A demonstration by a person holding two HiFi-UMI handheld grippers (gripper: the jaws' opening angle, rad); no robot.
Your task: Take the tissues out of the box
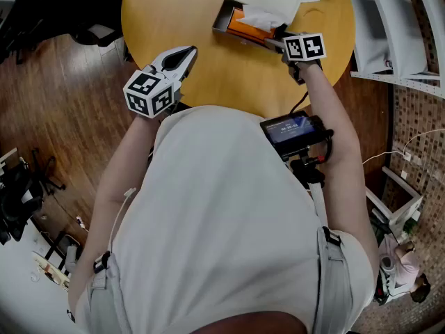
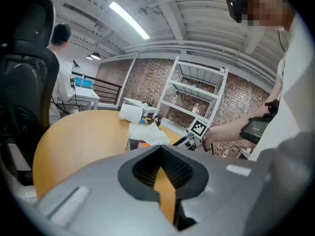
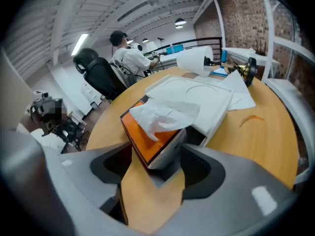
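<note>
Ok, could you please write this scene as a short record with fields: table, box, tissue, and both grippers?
table: round, wooden
tissue box: orange, on the table, its near end between the right gripper's jaws
tissue: white, sticking out of the box
right gripper: open, jaws either side of the box end, apparently not clamping it
left gripper: shut, empty, over the table, apart from the box

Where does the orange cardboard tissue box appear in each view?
Head view: orange cardboard tissue box, top edge, just right of centre.
Left gripper view: box, small, near centre.
Right gripper view: box, large, lower centre.
Shared landmark: round wooden table beneath it.
</note>
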